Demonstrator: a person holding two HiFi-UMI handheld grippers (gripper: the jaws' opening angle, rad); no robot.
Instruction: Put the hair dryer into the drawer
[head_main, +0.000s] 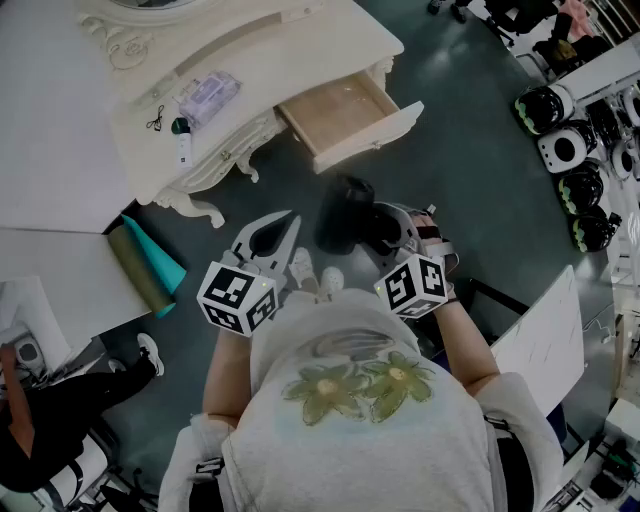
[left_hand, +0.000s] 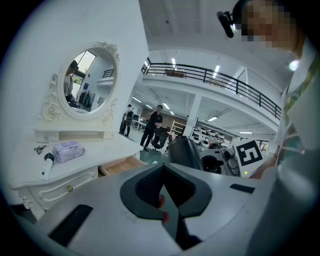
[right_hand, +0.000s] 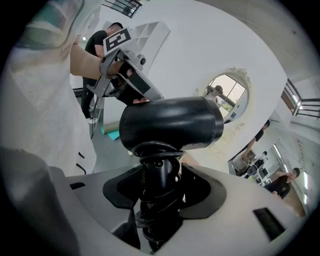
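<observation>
Right gripper is clenched on the handle of the black hair dryer, cord coiled round that handle, barrel lying crosswise above the jaws. The dryer hangs over the floor, short of the open drawer of the cream dressing-table worktop. Left gripper is alongside, jaws together on nothing.

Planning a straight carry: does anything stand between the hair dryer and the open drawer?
Nothing visible does. The right gripper holds the hair dryer in front of the open drawer; only floor lies between. The left gripper hangs aside.
</observation>
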